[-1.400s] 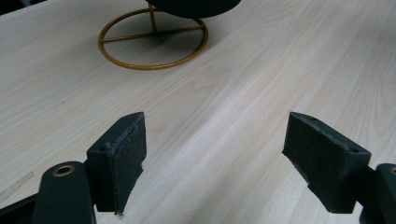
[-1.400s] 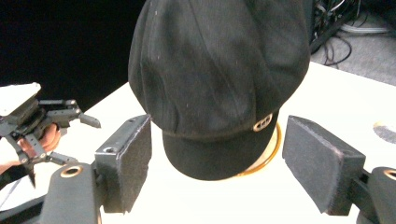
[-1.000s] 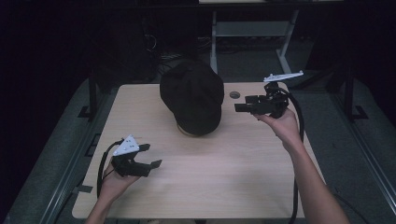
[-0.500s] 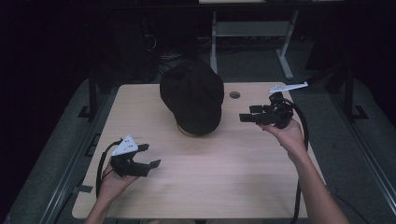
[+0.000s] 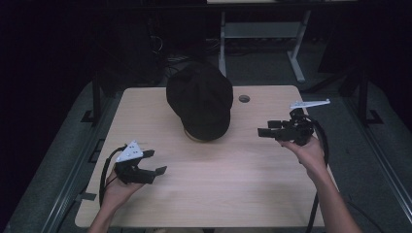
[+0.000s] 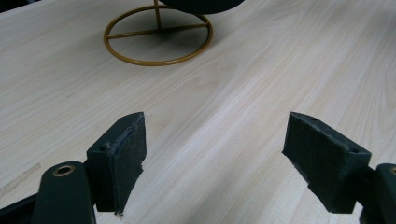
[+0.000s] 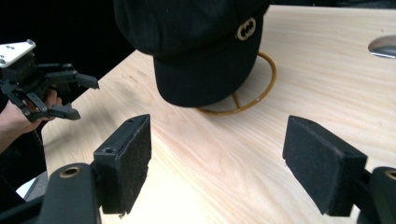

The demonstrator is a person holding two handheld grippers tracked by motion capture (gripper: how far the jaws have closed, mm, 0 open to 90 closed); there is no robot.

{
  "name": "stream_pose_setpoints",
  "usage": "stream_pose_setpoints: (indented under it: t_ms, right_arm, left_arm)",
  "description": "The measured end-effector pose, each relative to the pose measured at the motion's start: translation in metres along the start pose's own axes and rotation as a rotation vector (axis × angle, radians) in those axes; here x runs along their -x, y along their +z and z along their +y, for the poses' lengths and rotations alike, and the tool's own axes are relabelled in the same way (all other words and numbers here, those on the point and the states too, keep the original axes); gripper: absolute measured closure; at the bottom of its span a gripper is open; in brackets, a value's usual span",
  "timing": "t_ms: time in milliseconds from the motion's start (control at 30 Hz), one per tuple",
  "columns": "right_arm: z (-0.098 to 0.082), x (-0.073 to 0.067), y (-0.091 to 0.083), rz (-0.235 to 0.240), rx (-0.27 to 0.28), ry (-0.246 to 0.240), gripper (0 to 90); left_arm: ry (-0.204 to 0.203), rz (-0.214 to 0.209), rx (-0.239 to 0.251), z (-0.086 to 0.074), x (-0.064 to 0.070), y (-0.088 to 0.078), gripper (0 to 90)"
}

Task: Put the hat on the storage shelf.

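A black cap [image 5: 200, 99] [image 7: 196, 42] with a small gold emblem [image 7: 245, 29] rests on a gold wire stand [image 6: 158, 35] [image 7: 254, 88] at the back middle of the wooden table [image 5: 218, 184]. My left gripper [image 5: 156, 162] [image 6: 214, 154] is open near the front left, jaws pointing right toward the stand base, holding nothing. My right gripper [image 5: 266, 128] [image 7: 215, 163] is open at the right, raised off the table and pointing left at the cap, a short way from it. The left gripper [image 7: 81, 98] also appears far off in the right gripper view.
A round cable hole [image 5: 244, 98] [image 7: 384, 46] sits in the table behind and right of the cap. A white desk frame [image 5: 262, 34] stands on the floor beyond the table. Dark floor surrounds the table edges.
My right gripper has pulled back from beside the cap, moving toward the near right. The left gripper and the cap have stayed put.
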State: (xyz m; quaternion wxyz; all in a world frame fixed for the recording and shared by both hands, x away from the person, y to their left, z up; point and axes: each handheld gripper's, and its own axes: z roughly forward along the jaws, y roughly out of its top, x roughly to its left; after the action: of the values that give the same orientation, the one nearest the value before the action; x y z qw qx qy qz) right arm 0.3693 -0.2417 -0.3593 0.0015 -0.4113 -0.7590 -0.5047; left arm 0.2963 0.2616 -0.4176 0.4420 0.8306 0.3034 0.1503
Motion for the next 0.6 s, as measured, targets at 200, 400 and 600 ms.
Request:
stream_pose_setpoints:
  t_ms: [200,400,600]
  right_arm:
    - [-0.015,0.004,-0.004,0.003,-0.01,0.021,23.2]
    - [-0.031,0.007,-0.006,0.006,-0.028,0.04,23.1]
    - [-0.045,0.007,-0.009,0.01,-0.03,0.054,22.8]
  left_arm:
    - [-0.006,-0.006,0.005,-0.001,0.001,0.0,20.5]
    - [-0.004,-0.012,0.004,-0.001,0.0,-0.001,20.6]
    - [-0.003,-0.016,0.014,-0.001,0.0,-0.001,20.3]
